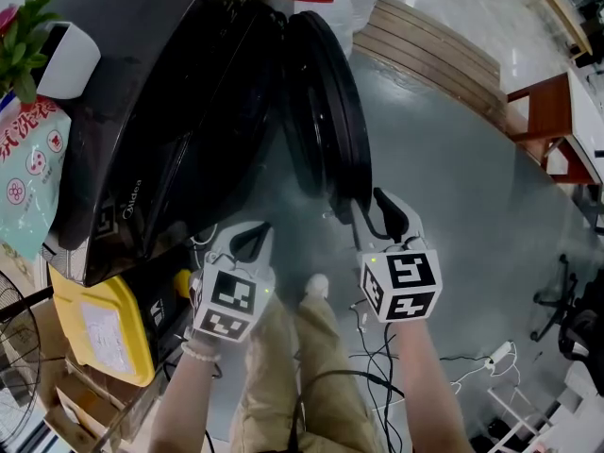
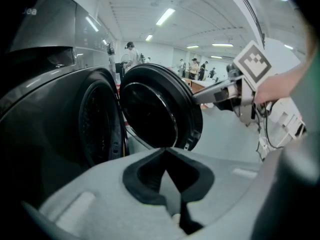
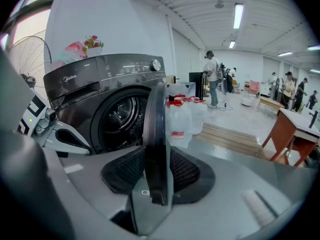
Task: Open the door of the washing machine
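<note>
The dark washing machine [image 1: 142, 111] stands at the left with its round door [image 1: 326, 111] swung out, edge-on to me. My right gripper [image 1: 371, 217] is at the door's near rim. In the right gripper view the door's edge [image 3: 156, 134] stands between the wide jaws of my right gripper [image 3: 157, 170], with a gap on each side; the drum [image 3: 120, 116] shows behind. My left gripper [image 1: 253, 239] hangs shut and empty in front of the machine. In the left gripper view the closed tips of my left gripper [image 2: 165, 151] face the door [image 2: 155, 109], and my right gripper [image 2: 200, 96] reaches its rim.
A yellow container [image 1: 104, 324], a detergent bag [image 1: 33, 173] and a potted plant [image 1: 57, 50] sit by the machine. Water jugs [image 3: 182, 116] and a wooden pallet [image 1: 429, 50] lie beyond the door. Cables [image 1: 377, 347] trail on the floor. A red-brown table [image 1: 552, 121] is at the right.
</note>
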